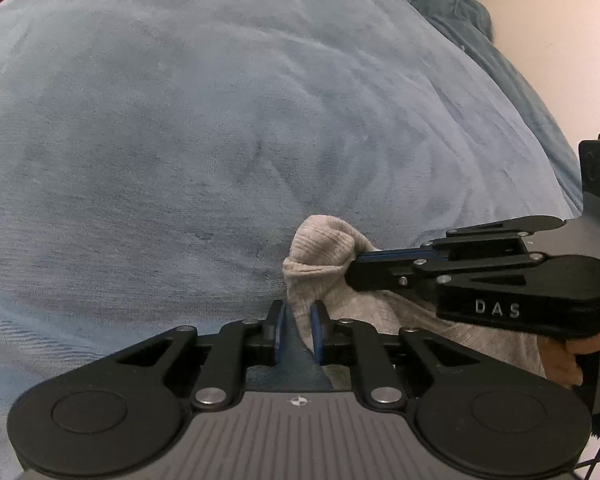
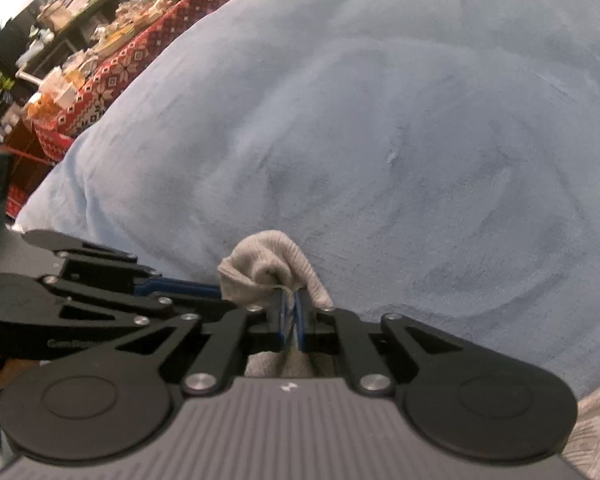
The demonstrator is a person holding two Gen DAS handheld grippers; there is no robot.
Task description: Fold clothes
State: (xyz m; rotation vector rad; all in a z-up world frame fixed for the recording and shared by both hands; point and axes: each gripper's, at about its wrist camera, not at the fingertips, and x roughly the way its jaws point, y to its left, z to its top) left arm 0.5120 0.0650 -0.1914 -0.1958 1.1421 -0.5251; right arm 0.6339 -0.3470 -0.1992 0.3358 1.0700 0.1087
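Observation:
A grey ribbed sock (image 1: 320,248) lies bunched on the blue blanket (image 1: 220,120) close in front of both grippers. My right gripper (image 2: 291,296) is shut on a fold of the sock (image 2: 268,248); in the left wrist view it reaches in from the right (image 1: 352,266). My left gripper (image 1: 299,308) stands slightly open. The sock's edge runs between its blue pads and lies against the right one, while the left pad is clear of it. In the right wrist view the left gripper (image 2: 218,290) comes in from the left, level with the sock's side.
The blue fleece blanket (image 2: 380,140) covers the whole bed. More grey fabric (image 1: 480,340) trails toward the near right. A cluttered table with a red patterned cloth (image 2: 112,68) stands beyond the bed's left edge. A pale wall (image 1: 560,40) borders the right. A hand (image 1: 568,360) holds the right gripper.

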